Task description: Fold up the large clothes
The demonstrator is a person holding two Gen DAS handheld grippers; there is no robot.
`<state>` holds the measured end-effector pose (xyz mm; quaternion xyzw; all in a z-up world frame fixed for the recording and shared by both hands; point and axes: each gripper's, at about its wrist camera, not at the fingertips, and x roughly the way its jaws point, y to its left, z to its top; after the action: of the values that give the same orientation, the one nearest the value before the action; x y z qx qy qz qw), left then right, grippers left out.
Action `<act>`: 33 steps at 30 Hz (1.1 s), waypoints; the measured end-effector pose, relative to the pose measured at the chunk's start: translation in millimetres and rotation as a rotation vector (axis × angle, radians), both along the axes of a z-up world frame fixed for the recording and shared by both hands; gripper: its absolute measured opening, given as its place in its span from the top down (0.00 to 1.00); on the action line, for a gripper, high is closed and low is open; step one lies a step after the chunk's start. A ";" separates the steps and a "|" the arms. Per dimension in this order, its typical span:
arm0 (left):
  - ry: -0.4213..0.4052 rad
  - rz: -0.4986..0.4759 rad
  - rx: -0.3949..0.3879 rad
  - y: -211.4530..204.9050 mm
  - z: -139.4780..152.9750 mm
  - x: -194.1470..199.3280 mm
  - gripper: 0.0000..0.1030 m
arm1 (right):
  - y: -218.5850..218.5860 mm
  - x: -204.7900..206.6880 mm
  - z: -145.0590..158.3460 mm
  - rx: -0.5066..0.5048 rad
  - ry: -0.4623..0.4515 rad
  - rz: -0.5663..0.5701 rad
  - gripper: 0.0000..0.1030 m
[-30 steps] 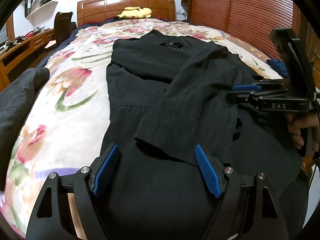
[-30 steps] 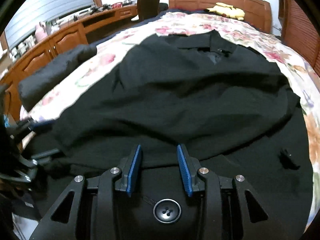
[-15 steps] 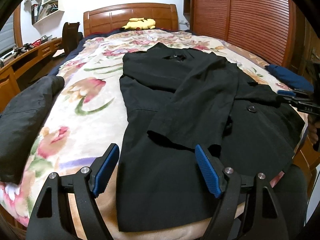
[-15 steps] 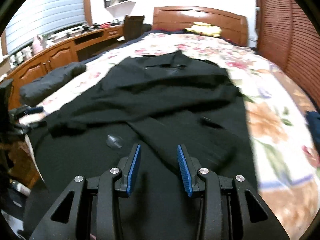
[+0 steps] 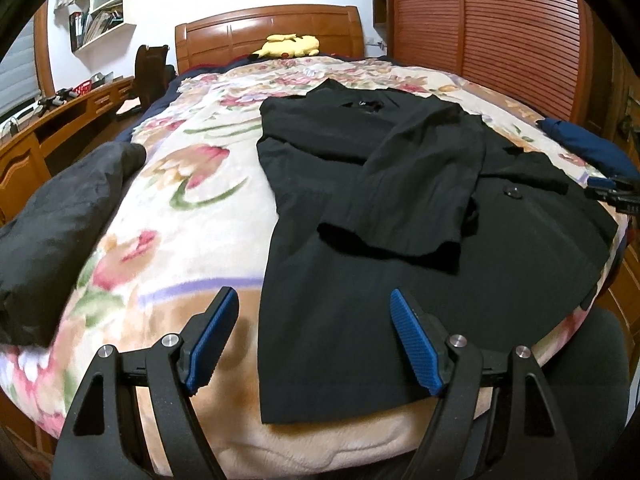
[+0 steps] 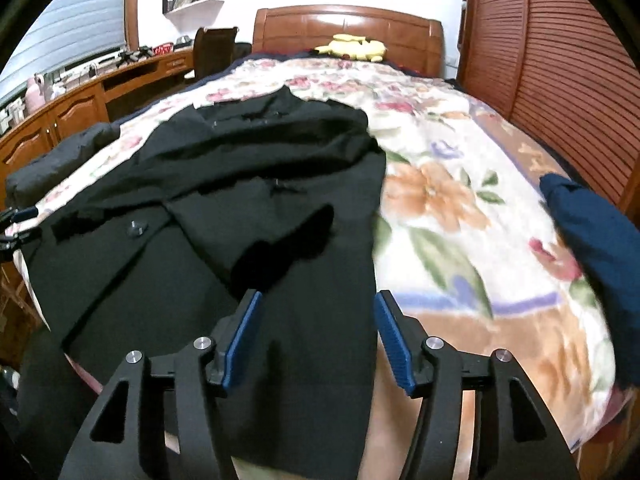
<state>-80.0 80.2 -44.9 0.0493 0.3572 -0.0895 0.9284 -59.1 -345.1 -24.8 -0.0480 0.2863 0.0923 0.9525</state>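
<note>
A large black coat (image 5: pixel 360 208) lies flat on the flowered bed, collar toward the headboard, both sleeves folded across its front. It also shows in the right wrist view (image 6: pixel 224 216). My left gripper (image 5: pixel 316 340) is open and empty above the coat's near left hem corner. My right gripper (image 6: pixel 318 340) is open and empty above the coat's near right hem. The right gripper's tip shows at the right edge of the left wrist view (image 5: pixel 612 192).
The floral blanket (image 5: pixel 172 216) covers the bed. A dark grey garment (image 5: pixel 60 220) lies at the bed's left edge, a navy garment (image 6: pixel 588 232) at the right edge. A yellow plush (image 5: pixel 288 46) sits by the headboard. A wooden desk (image 6: pixel 80 104) runs along the left; wardrobe doors (image 6: pixel 560 60) stand right.
Both grippers have pulled back from the coat toward the foot of the bed. My right gripper's jaws have opened wider, and it has swung from the coat's left side to its right hem.
</note>
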 end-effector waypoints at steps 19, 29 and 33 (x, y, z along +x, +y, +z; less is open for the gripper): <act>0.015 -0.022 -0.063 18.0 -4.2 -22.9 0.50 | -17.0 -14.4 -22.1 0.022 0.056 -0.024 0.37; 0.017 -0.021 -0.090 20.1 -7.2 -27.7 0.61 | -18.7 -21.7 -25.5 0.050 0.065 0.011 0.37; 0.020 -0.024 -0.096 18.6 -5.9 -28.2 0.70 | -21.7 -25.9 -26.5 0.071 0.067 0.028 0.38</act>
<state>-108.2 98.7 -50.8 0.0081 0.3612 -0.1180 0.9249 -85.0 -366.9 -51.4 -0.0149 0.3140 0.1171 0.9421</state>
